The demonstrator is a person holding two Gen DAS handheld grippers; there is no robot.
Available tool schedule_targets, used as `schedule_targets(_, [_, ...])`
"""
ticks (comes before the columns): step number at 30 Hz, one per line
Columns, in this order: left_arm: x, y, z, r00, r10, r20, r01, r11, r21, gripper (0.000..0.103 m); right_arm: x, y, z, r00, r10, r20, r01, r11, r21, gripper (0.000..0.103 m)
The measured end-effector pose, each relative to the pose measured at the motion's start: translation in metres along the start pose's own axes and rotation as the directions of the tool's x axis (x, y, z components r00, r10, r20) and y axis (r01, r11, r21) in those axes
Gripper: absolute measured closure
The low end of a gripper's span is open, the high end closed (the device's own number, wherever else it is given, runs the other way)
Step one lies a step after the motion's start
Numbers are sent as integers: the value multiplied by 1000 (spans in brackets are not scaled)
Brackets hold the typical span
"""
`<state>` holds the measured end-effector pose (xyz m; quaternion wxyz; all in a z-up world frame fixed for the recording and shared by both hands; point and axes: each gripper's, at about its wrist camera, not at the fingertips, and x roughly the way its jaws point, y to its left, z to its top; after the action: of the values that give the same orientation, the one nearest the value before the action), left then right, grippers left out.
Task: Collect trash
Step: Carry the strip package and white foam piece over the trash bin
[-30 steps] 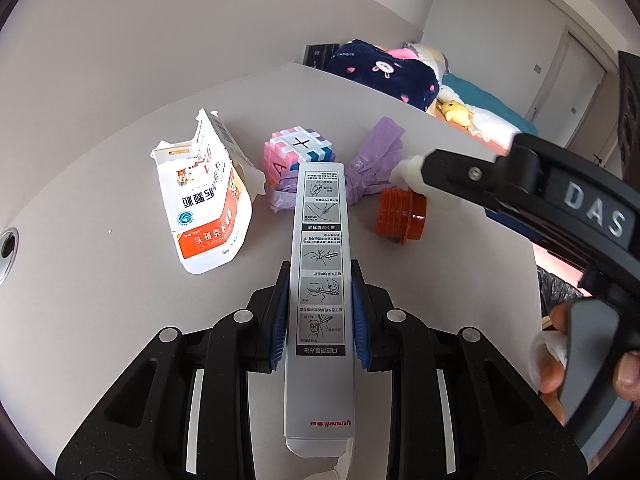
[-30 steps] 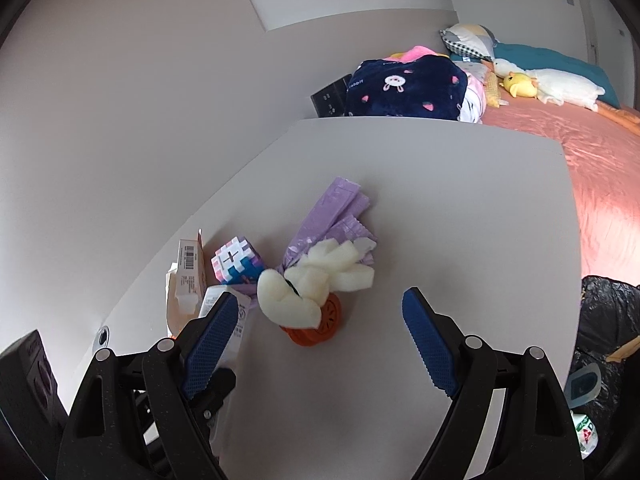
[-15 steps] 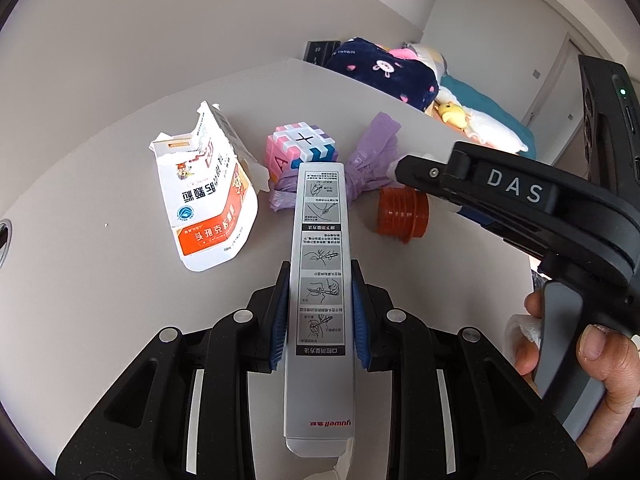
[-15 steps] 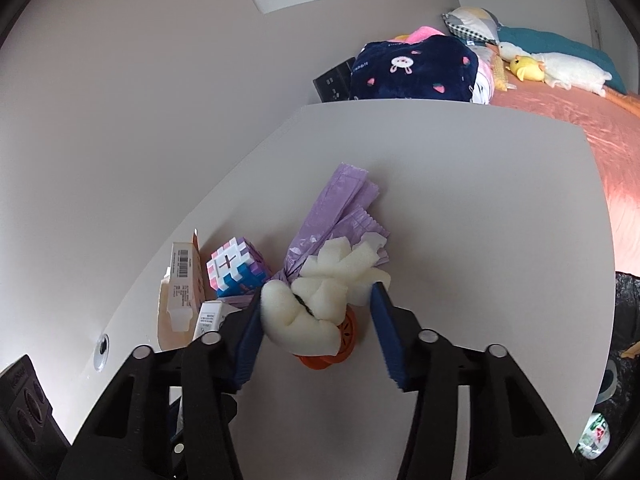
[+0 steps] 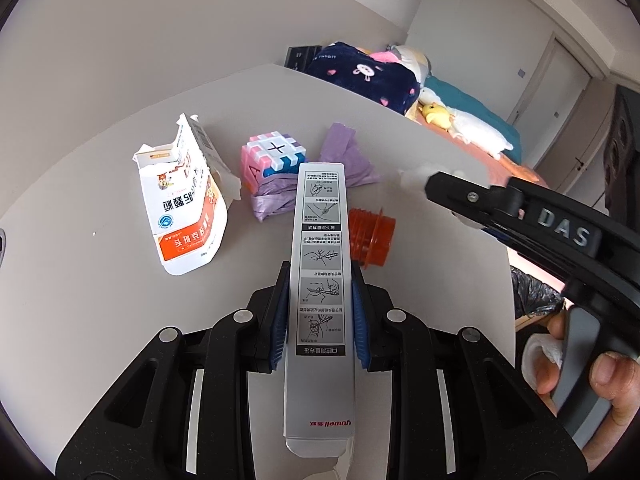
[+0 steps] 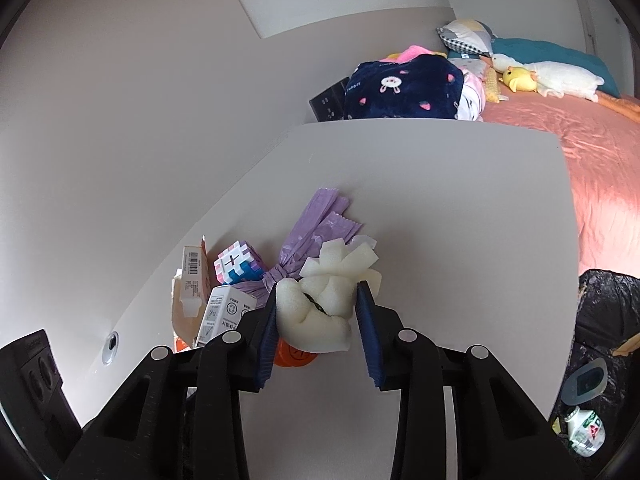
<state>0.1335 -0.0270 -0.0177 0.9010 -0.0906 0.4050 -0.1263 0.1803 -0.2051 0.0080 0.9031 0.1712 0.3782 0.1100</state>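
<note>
Left tool (image 5: 320, 316): pads clamped on a long grey box (image 5: 321, 280) printed with diagrams. Tabletop (image 5: 100, 300): torn white-and-orange carton (image 5: 184, 216) at left; pastel cube (image 5: 272, 158) beside crumpled purple bag (image 5: 340, 164); orange ribbed cap (image 5: 370, 236) just right of the box. Right tool (image 5: 424, 184) enters from the right, white foam (image 5: 412, 174) at its tip, a hand (image 5: 580, 368) on its grip. Bed (image 5: 472, 120) behind.

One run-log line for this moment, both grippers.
left gripper: shut on grey box | right gripper: jaws just closing, pads on foam | orange cap: on table
</note>
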Motion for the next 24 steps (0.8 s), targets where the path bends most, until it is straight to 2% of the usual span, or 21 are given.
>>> schedule_targets(11, [-20, -18, -2, 999, -36, 26, 36, 999, -4, 76, -48, -12, -9, 999, 24, 34, -24, 1000, -4, 65])
schedule_targets(18, [-36, -43, -14, 998, -55, 24, 54, 998, 42, 76, -78, -17, -20, 997, 30, 69, -30, 1000, -1, 65])
schedule_targets(24, [-54, -67, -21, 997, -70, 36, 67, 994, 90, 76, -104, -26, -34, 993, 39, 107, -40, 999, 9, 61])
